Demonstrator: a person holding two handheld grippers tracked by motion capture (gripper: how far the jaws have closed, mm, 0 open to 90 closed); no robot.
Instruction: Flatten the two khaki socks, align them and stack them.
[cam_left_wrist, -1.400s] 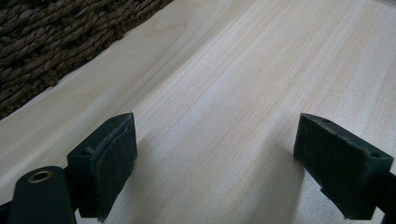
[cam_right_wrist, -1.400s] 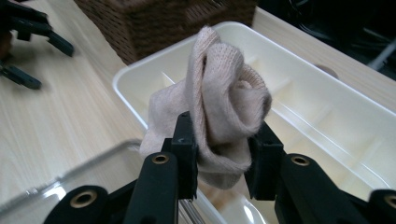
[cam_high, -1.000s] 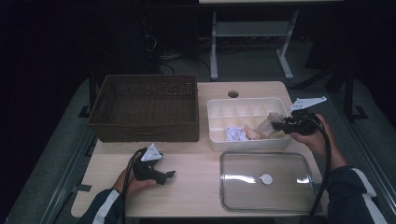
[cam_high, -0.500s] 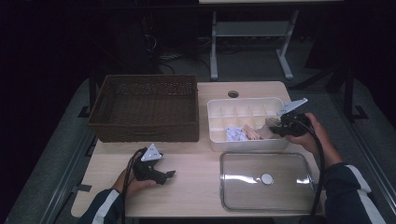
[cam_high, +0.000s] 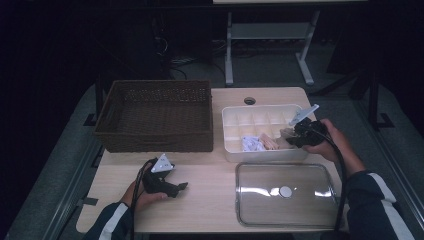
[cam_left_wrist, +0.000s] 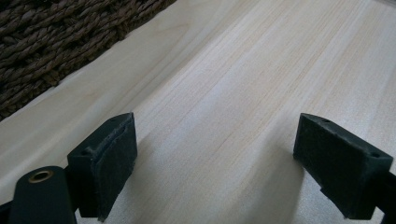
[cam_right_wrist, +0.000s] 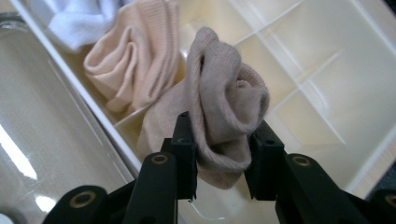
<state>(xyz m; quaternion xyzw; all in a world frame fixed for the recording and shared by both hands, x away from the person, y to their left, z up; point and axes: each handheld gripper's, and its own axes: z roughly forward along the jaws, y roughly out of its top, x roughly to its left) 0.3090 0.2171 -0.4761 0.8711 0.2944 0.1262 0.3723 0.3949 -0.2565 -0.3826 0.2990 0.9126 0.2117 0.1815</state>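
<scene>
- One woven brown basket (cam_high: 155, 116) on the table.
- One cream divided organizer box (cam_high: 235, 131), split into small compartments.
- One clear plastic lid (cam_high: 285, 192) lying flat on the table.
- Three rolled socks: one beige-brown sock (cam_right_wrist: 224, 102), one peach sock (cam_right_wrist: 135, 56) and one white sock (cam_right_wrist: 74, 18).
- Two handheld grippers: the left gripper (cam_high: 181, 187) and the right gripper (cam_high: 288, 138).
- One wooden table (cam_high: 210, 205).

We find nothing to read here: no words, labels, brand marks, numbers or signs appear on anything in these pictures, near or far, in any view.
</scene>
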